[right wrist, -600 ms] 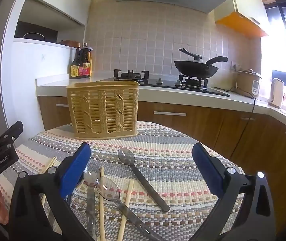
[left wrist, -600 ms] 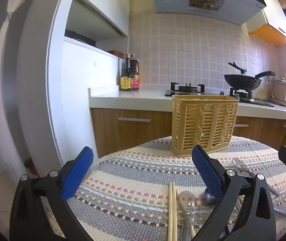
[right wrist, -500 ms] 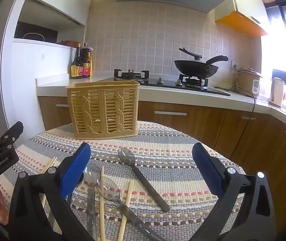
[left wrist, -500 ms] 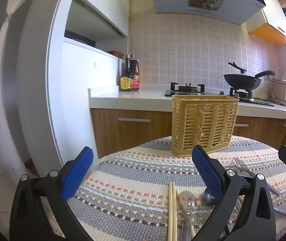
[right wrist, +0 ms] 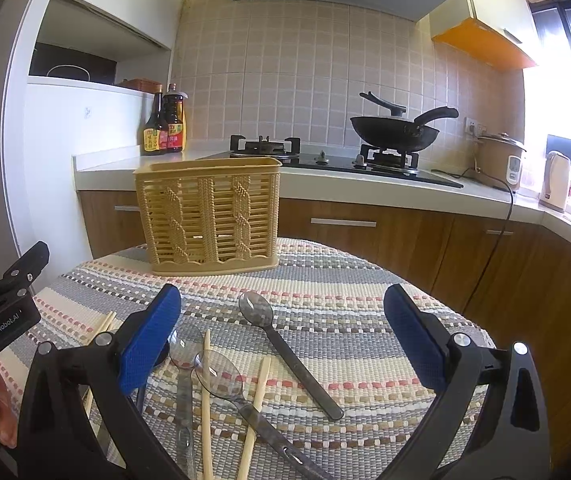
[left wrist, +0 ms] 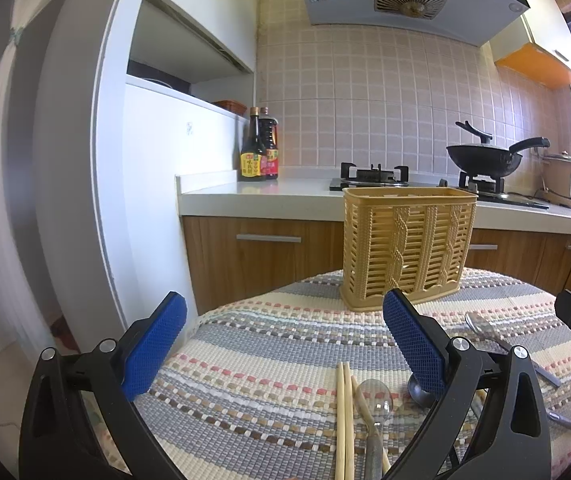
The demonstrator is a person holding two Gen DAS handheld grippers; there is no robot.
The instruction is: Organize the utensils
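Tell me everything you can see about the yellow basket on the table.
The basket is a tall, rectangular holder of tan plastic moulded to look woven, with slatted walls, braided vertical bands and a scalloped base. It stands upright at the far side of the striped cloth, beyond the utensils. Through the slats it looks empty. Neither gripper touches it.

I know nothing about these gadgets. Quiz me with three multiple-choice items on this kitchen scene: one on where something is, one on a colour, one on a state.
1. Where does the basket stand?
A. on the mat, behind the spoons
B. on the stove
C. on the floor

2. What colour are the gripper pads?
A. red
B. blue
C. green

3. How is the right hand-held gripper?
A. shut on a spoon
B. shut on chopsticks
C. open, holding nothing

Answers:
1. A, it stands on the striped mat beyond the black spoon.
2. B, both pads are blue.
3. C, its jaws stand wide apart over the utensils.
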